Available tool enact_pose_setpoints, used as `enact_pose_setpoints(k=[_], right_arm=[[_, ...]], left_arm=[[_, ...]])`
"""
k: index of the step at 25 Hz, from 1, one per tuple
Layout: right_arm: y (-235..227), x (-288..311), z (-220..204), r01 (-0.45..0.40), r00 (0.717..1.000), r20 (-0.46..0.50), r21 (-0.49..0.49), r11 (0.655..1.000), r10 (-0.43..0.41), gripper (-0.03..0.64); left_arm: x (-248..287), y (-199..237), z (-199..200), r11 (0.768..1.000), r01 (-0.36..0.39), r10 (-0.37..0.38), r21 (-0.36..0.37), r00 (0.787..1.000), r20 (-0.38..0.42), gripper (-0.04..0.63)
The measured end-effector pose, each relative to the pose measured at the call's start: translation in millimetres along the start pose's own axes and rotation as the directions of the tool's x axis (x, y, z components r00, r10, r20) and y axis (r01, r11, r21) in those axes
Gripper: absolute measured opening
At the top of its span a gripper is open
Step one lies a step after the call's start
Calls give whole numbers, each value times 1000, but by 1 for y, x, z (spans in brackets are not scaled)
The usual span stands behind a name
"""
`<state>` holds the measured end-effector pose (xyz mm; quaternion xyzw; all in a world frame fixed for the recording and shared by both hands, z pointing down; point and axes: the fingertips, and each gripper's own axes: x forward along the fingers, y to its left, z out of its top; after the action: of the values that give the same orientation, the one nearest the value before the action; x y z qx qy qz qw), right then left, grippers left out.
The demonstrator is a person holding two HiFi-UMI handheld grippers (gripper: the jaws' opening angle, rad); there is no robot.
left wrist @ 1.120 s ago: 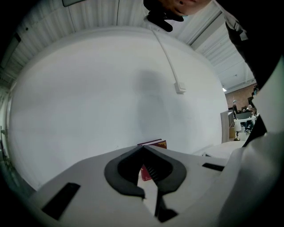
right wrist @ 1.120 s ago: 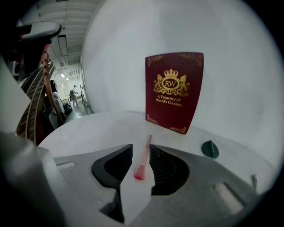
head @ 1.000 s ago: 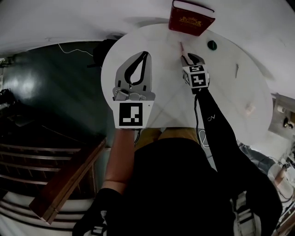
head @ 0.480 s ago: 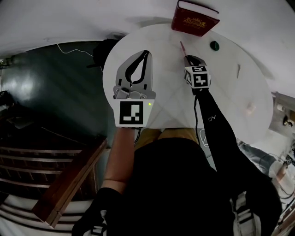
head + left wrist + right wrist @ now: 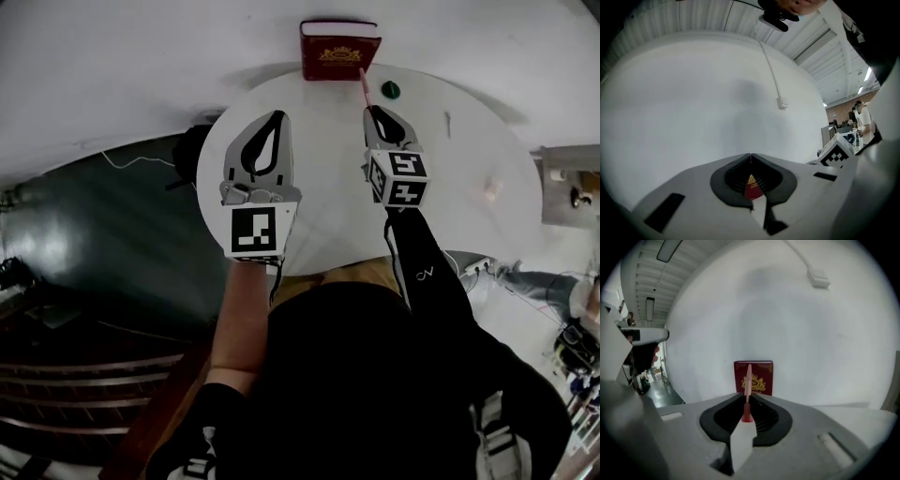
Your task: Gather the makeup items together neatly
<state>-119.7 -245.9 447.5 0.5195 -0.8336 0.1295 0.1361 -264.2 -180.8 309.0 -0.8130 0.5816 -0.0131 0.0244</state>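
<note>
Now our right tool, its jaws just closed, pinches the slim pink makeup stick above the far counter, before the red box. We should grip firmly and lay it beside the small green pot. Our left tool is pressed together, empty.

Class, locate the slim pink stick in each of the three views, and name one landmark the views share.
Head view: pink stick, upper centre, projecting from the right gripper, whose fingers have just closed on it.
Left gripper view: not in it.
Right gripper view: centre, upright between the fingers.
Landmark: dark red box, seen in all three.
</note>
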Motion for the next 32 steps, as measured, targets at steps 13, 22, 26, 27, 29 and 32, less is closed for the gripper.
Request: enact_pose_setpoints(k=[13,22,26,27,29,32], right_arm=[[-42,-123,81,181,946,257,92,979,-199,51],[-49,-134,71,196,948,236,93,976,-212,51],[-40,-121,51,171,966,179,101,980,-187,51],[-37,-115,43,158,973,153,108,981,-174,51],[-27,-101,25,129,985,99,128,983,-142,51],[-6,-77,-7,80,996,21,162,984,-84,51]], left_arm=[[29,-57,23,987,144,-147,70,989,35,9],[27,-73,20,984,156,-159,80,987,25,9],[22,-76,27,987,155,-158,48,985,68,9],[22,-75,27,988,149,-152,49,986,69,9],[20,-72,25,990,135,-138,48,988,66,9],[16,-64,13,992,116,-118,45,992,44,9]])
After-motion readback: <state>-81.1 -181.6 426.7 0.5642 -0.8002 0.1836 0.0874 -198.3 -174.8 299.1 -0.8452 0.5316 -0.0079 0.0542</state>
